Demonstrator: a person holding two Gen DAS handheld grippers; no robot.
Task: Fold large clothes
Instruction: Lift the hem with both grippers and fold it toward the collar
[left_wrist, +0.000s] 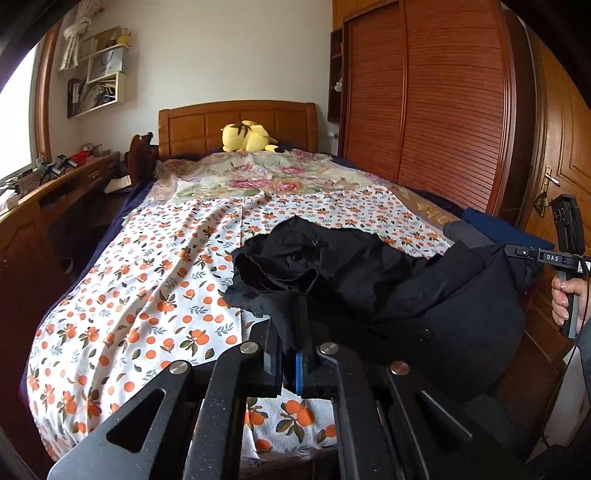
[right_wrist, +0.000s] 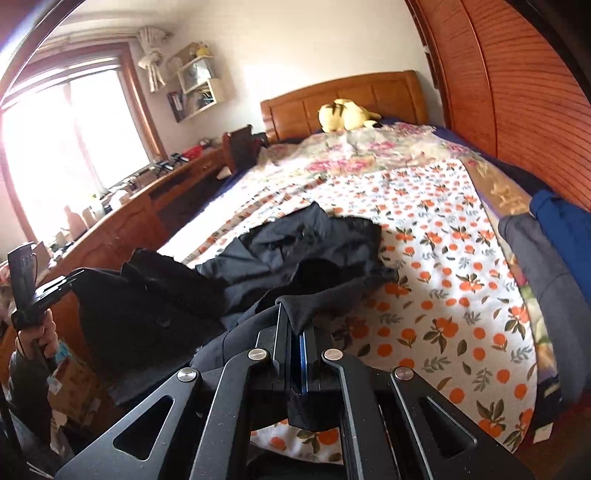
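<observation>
A large black garment (left_wrist: 369, 280) with a button lies bunched on the foot half of the bed and hangs between both grippers. My left gripper (left_wrist: 297, 314) is shut on an edge of it, the cloth pinched between the fingers. In the right wrist view my right gripper (right_wrist: 295, 321) is shut on another edge of the black garment (right_wrist: 295, 254). The right gripper also shows at the right edge of the left wrist view (left_wrist: 517, 253), and the left gripper at the left edge of the right wrist view (right_wrist: 74, 277), each with garment cloth at its fingers.
The bed carries an orange-print sheet (left_wrist: 147, 295) and a floral quilt (left_wrist: 266, 177). A yellow plush toy (left_wrist: 247, 136) lies by the headboard. Folded dark and blue clothes (right_wrist: 546, 236) lie along the bed's right side. A wooden wardrobe (left_wrist: 436, 99) stands right, a cluttered desk (left_wrist: 62, 177) left.
</observation>
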